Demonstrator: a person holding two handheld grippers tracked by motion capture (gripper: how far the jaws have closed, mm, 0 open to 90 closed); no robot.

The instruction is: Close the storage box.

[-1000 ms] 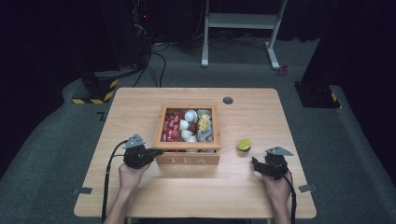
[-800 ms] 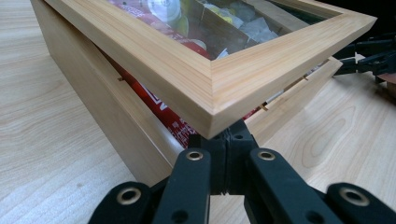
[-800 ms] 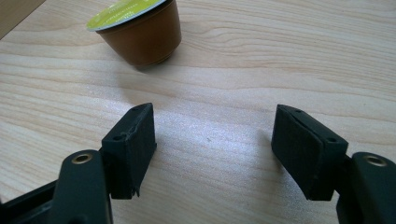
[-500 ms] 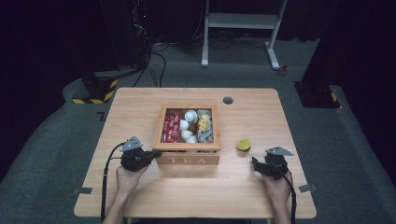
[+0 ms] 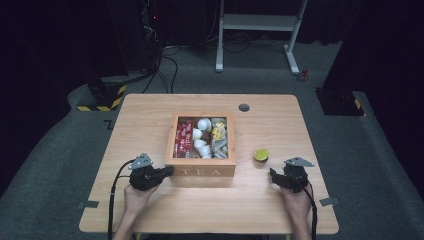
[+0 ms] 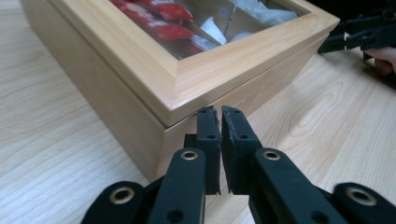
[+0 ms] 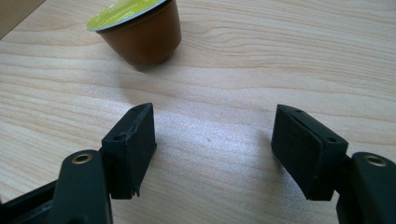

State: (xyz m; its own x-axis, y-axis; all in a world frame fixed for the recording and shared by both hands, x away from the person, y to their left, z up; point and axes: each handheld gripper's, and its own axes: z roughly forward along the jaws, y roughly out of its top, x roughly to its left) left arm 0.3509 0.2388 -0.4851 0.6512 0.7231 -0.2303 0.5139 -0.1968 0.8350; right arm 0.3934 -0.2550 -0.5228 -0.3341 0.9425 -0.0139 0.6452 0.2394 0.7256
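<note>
The jaws of the left gripper point(image 6: 220, 122) are almost shut with nothing between them, and they are set right at the corner of the box point(image 6: 140, 79), under its lid. The jaws of the right gripper point(image 7: 212, 147) are held wide open and empty over the table point(image 7: 280, 51), with the cup point(image 7: 137, 28) near them.

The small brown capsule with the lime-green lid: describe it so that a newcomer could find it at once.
Start at the pale wooden table and find the glass-lidded wooden tea box at its middle. Right of the box, standing alone on bare wood, is the brown capsule, ahead of the right gripper. Its lime-green lid sets it apart; the other pods lie inside the box.
</note>
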